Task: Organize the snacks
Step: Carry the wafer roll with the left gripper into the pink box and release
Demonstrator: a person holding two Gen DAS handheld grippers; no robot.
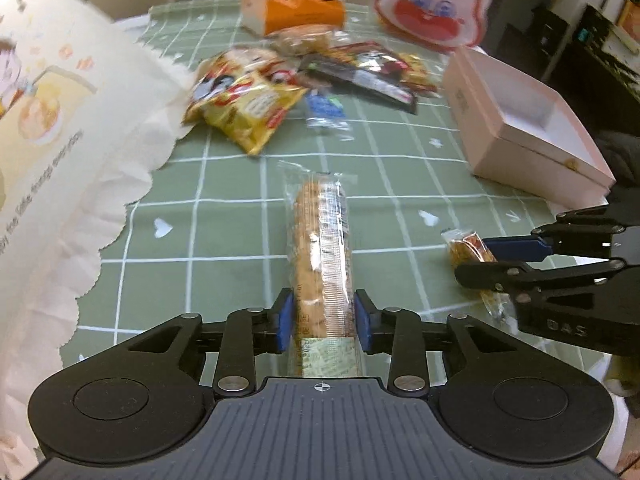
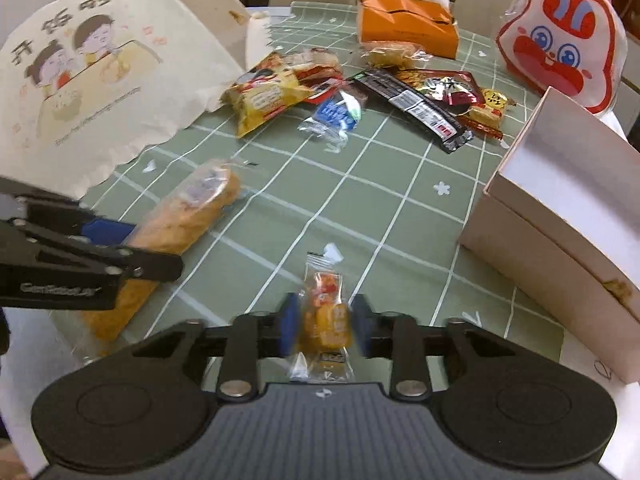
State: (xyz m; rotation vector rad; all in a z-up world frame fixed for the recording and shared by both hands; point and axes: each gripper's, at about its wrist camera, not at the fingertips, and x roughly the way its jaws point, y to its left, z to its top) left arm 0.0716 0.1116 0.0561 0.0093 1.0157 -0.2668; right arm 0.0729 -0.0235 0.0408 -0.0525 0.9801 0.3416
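My left gripper (image 1: 323, 322) is shut on a long bread roll in clear wrap (image 1: 320, 252), which points away from me just above the green checked tablecloth (image 1: 224, 184). The roll also shows in the right wrist view (image 2: 188, 216), at the left. My right gripper (image 2: 325, 326) is shut on a small orange snack packet (image 2: 326, 316). The same packet shows in the left wrist view (image 1: 470, 250), held by the right gripper (image 1: 496, 258). An open pink box (image 2: 560, 200) stands on the right.
A pile of snack bags (image 2: 280, 92) lies mid-table with a blue-and-clear packet (image 2: 332, 120). A cream paper bag (image 2: 80, 72) stands at the left. An orange box (image 2: 408, 28) and a red-and-white cartoon bag (image 2: 560, 40) are at the back. Chairs stand behind the table.
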